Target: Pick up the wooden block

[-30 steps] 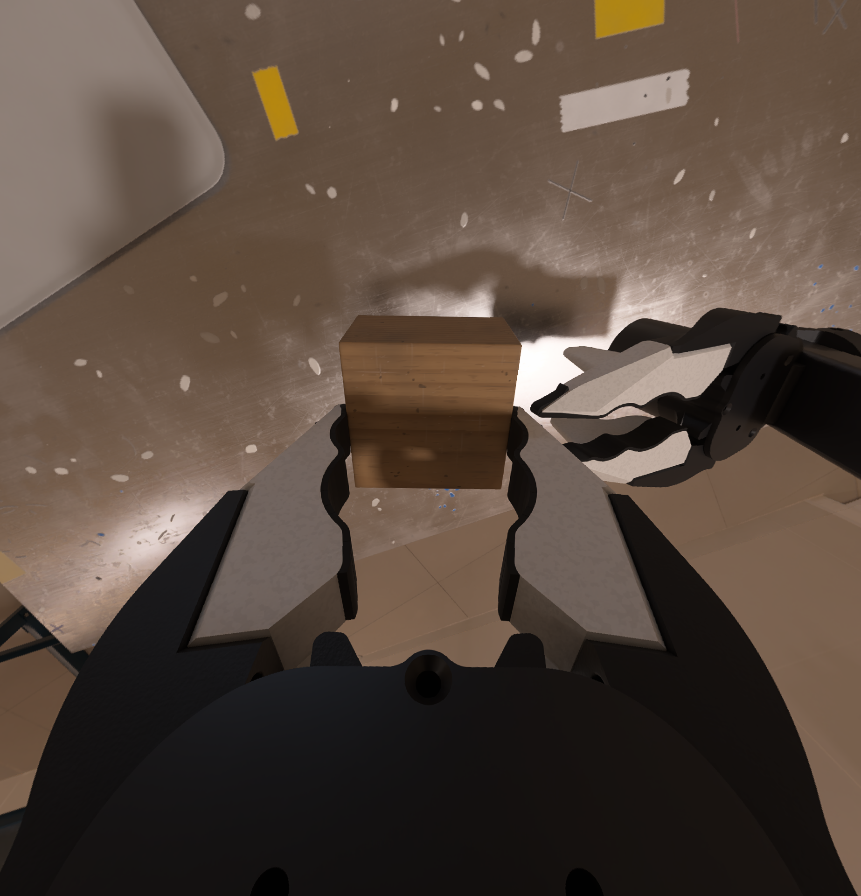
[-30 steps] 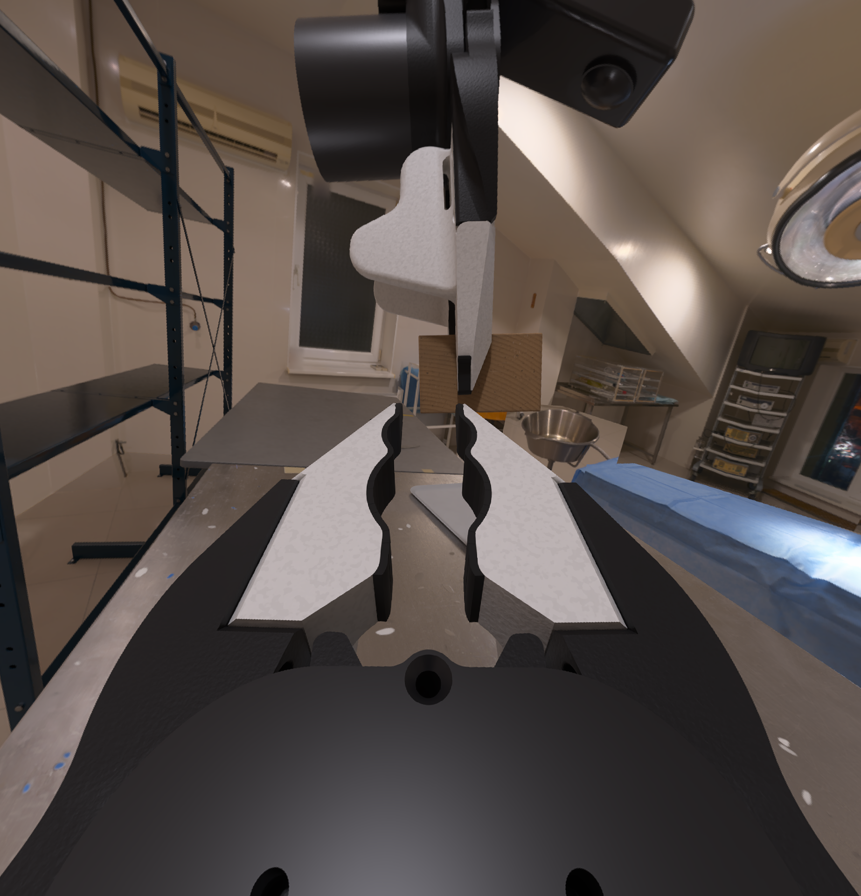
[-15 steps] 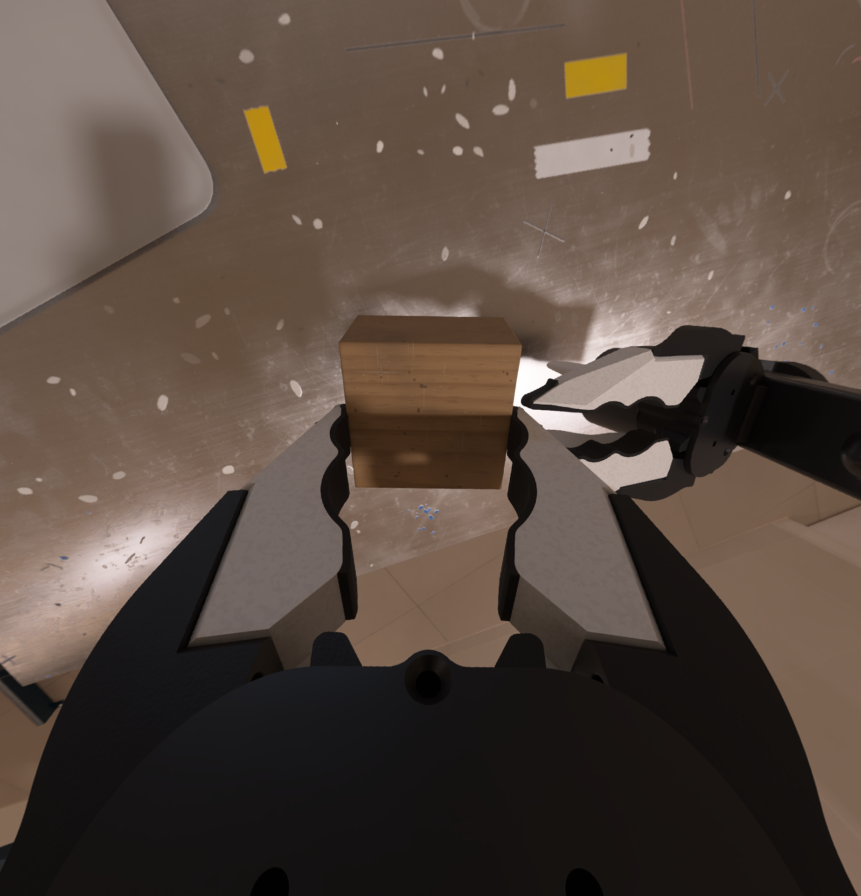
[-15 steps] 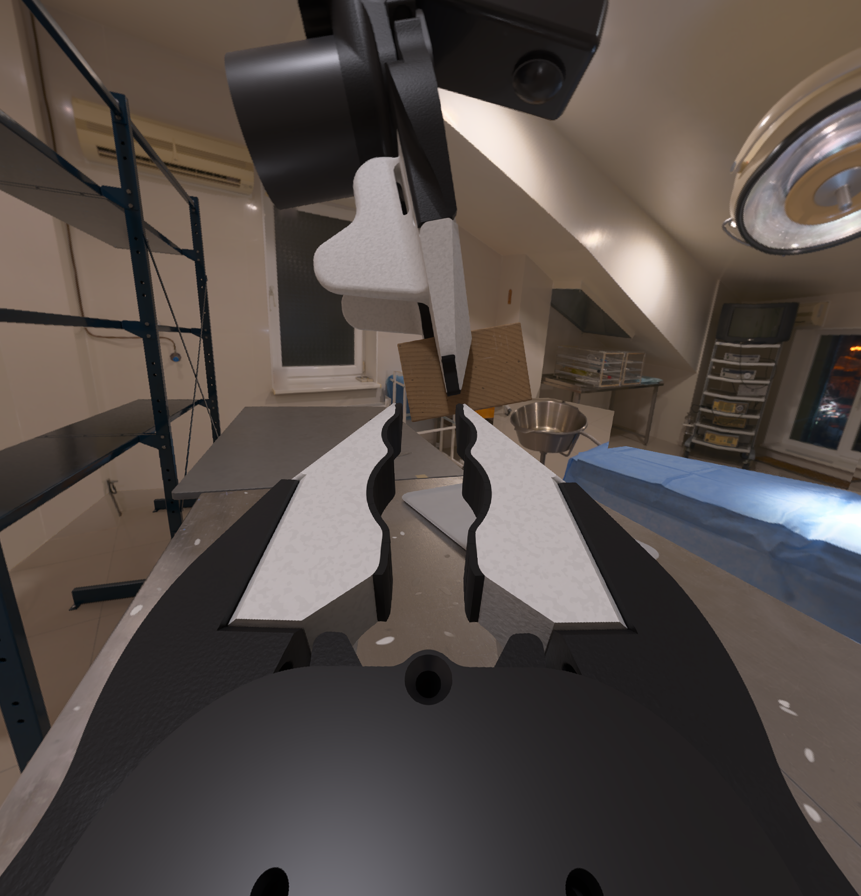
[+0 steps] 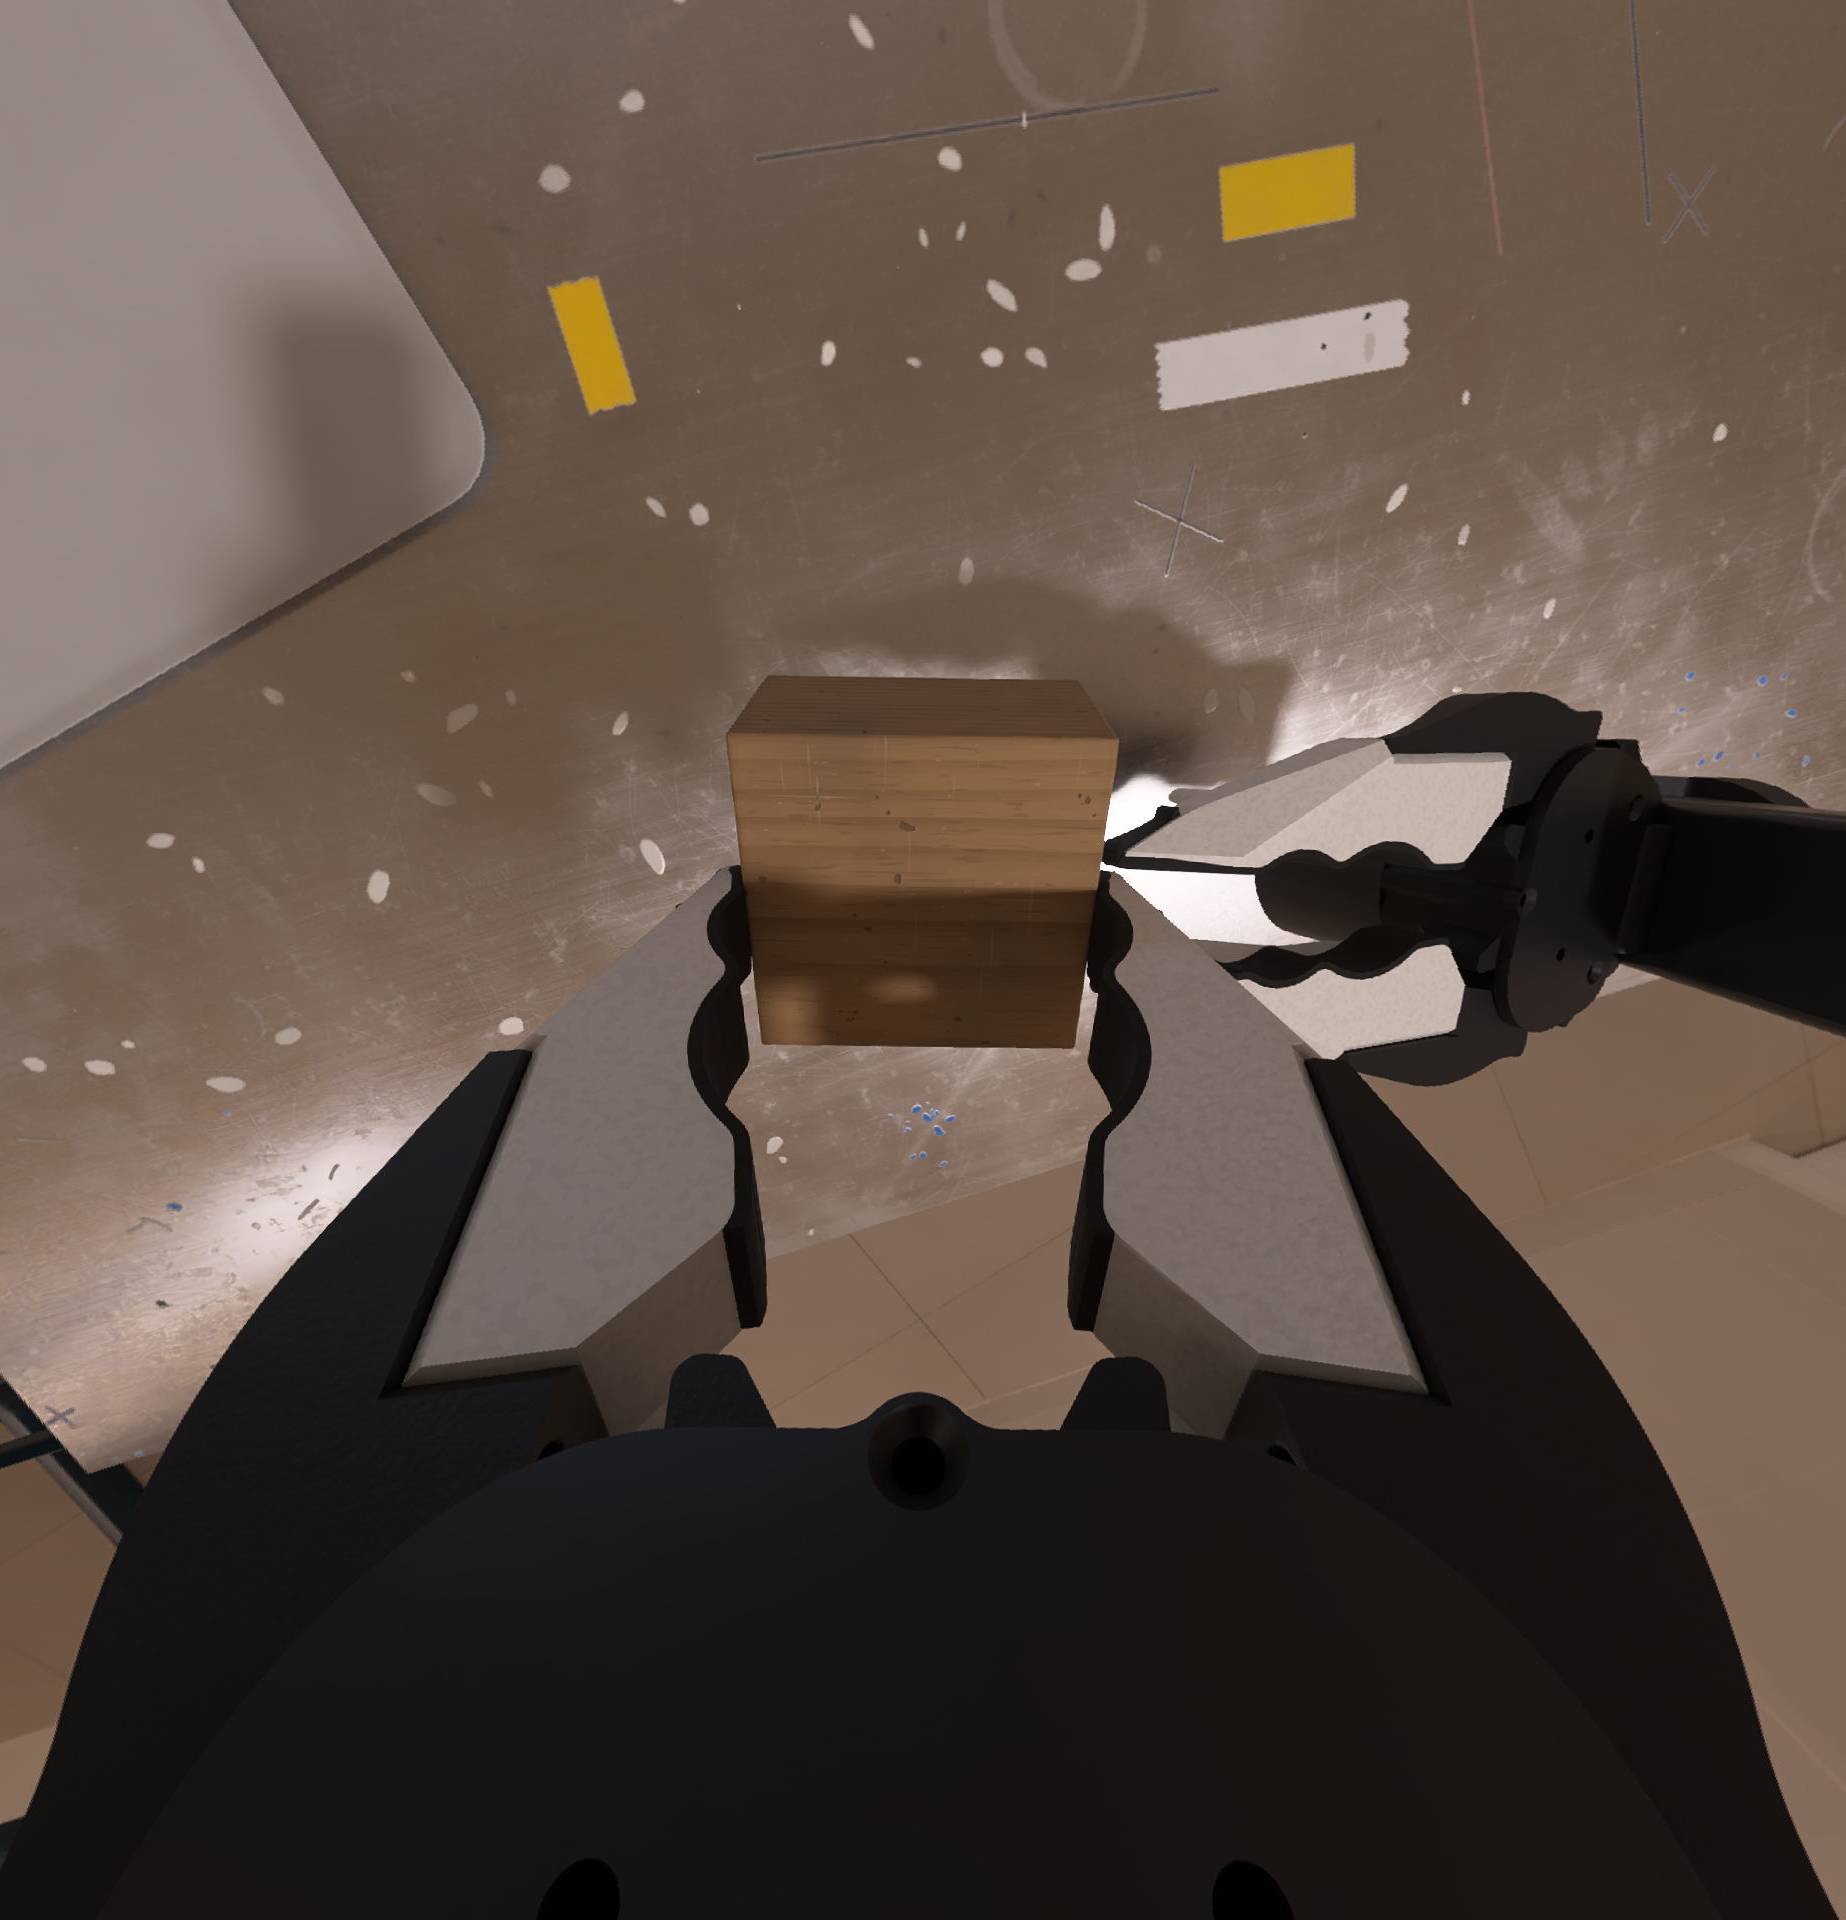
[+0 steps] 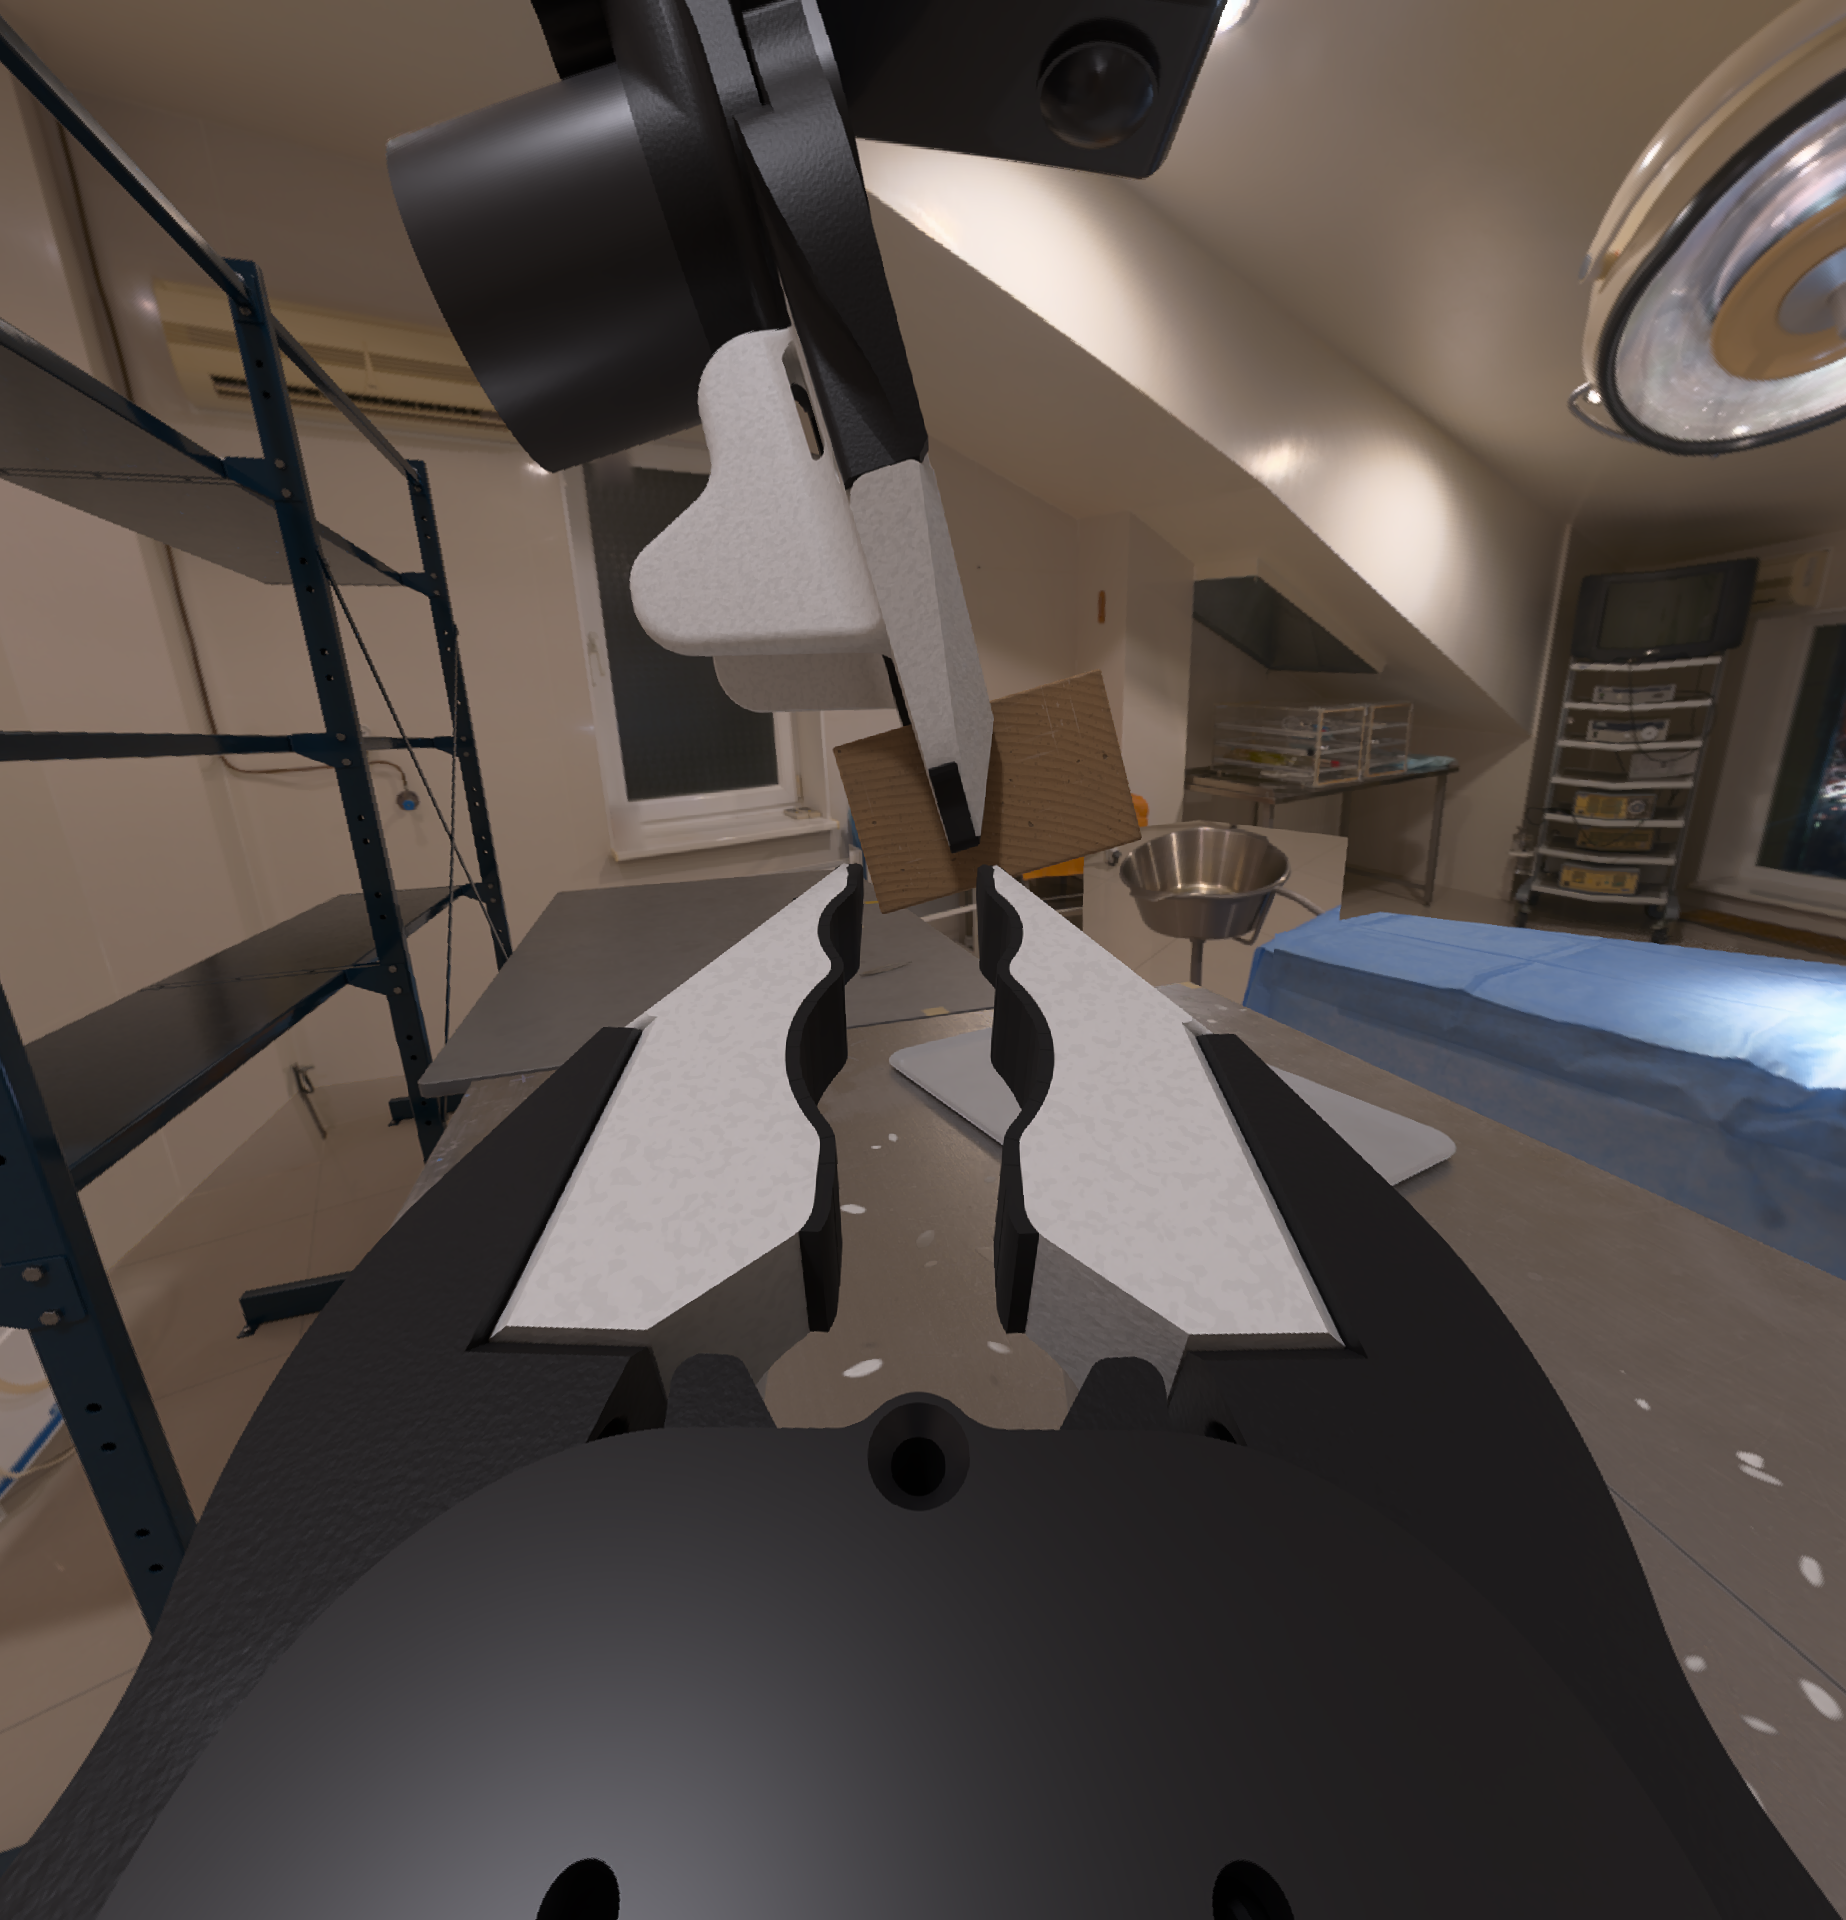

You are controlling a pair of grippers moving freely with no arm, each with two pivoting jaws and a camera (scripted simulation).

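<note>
Two grippers are near the wooden block (image 5: 921, 831). The left gripper (image 5: 919, 914) pinches it by the tips, high above the table (image 5: 1002, 499). It might slip out. The right gripper (image 6: 917, 894), beside the block, holds nothing, jaws a little apart. Behind the block are shelves (image 6: 275, 748), a bowl (image 6: 1205, 888) and tape bits (image 5: 1285, 192).

Left tool (image 6: 955, 831) finger hides the wooden block's (image 6: 1044, 769) middle; grey mat (image 5: 150, 343) cut off at the frame's left edge.
</note>
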